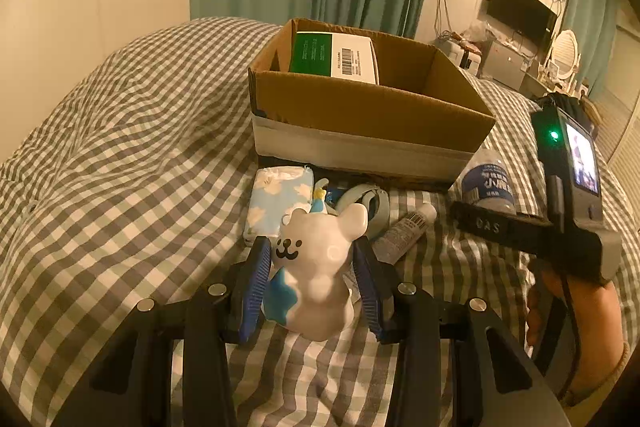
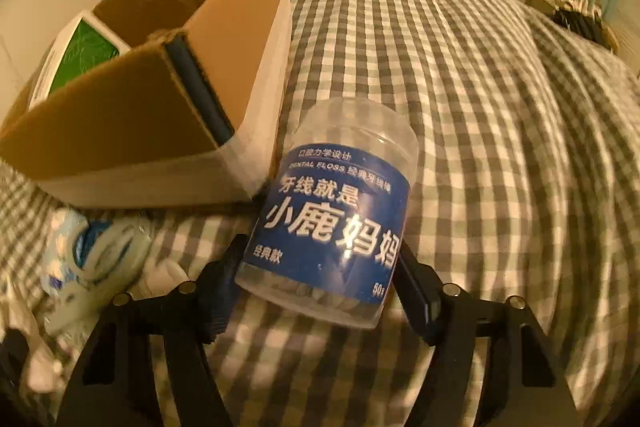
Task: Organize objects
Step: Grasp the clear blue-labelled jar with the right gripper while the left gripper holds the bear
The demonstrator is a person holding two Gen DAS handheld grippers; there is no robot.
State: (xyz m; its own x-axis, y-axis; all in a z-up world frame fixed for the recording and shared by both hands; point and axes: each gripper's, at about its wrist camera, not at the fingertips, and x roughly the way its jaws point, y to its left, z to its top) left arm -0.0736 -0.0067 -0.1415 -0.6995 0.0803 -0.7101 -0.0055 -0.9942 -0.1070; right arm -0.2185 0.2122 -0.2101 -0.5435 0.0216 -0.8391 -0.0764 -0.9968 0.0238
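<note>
Left tool (image 1: 314, 267) pinching white-and-blue bear figurine (image 1: 316, 275); right tool (image 2: 320, 279) pinching clear, blue-labelled dental floss jar (image 2: 332, 215).

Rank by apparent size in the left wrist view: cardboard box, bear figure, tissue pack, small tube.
1. cardboard box
2. bear figure, though inflated by sitting right between the left gripper fingers
3. tissue pack
4. small tube

Bear versus tissue pack is unsure in true size.

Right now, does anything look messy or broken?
Nothing looks broken. The dental floss jar is tilted between the right gripper's fingers, and small items, like the tissue pack, lie jumbled beside the cardboard box.
</note>
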